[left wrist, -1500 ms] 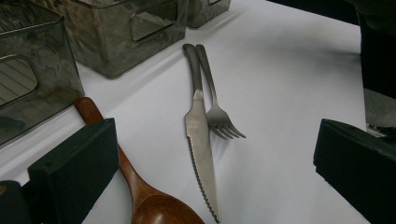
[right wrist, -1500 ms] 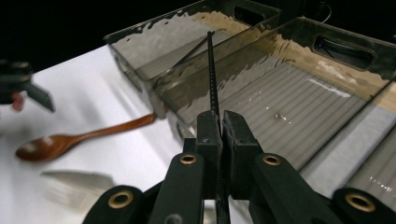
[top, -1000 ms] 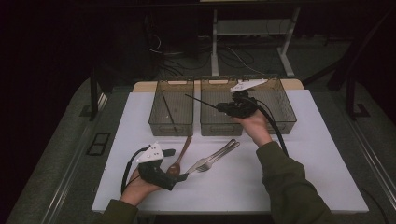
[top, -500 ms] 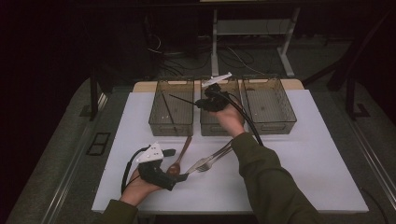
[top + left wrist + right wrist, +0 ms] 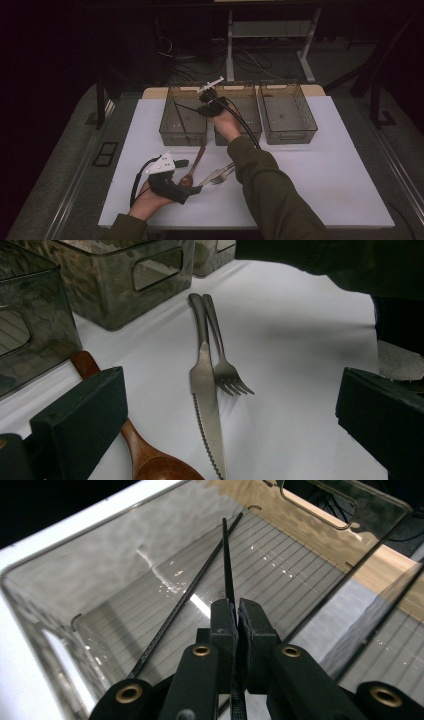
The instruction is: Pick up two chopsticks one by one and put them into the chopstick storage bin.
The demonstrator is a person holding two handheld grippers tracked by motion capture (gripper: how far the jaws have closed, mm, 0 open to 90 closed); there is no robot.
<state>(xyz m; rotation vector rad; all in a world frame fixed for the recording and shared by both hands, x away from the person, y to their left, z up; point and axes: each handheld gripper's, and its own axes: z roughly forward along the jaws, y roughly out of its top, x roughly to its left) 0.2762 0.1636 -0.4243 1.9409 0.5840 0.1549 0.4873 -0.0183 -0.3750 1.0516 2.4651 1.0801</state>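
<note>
Right gripper (image 5: 236,611) clamped tight on a thin black chopstick (image 5: 225,555), holding it over the leftmost clear bin (image 5: 183,134) (a second chopstick (image 5: 182,602) lies inside). Left gripper (image 5: 227,405) wide open, empty, parked over knife (image 5: 206,390) and fork (image 5: 224,365).

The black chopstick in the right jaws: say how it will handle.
The chopstick looks thin and straight, so probably stiff and light. Its smooth, narrow shaft may slip or pivot in the right gripper. Dropped into the bin, it would likely roll.
</note>
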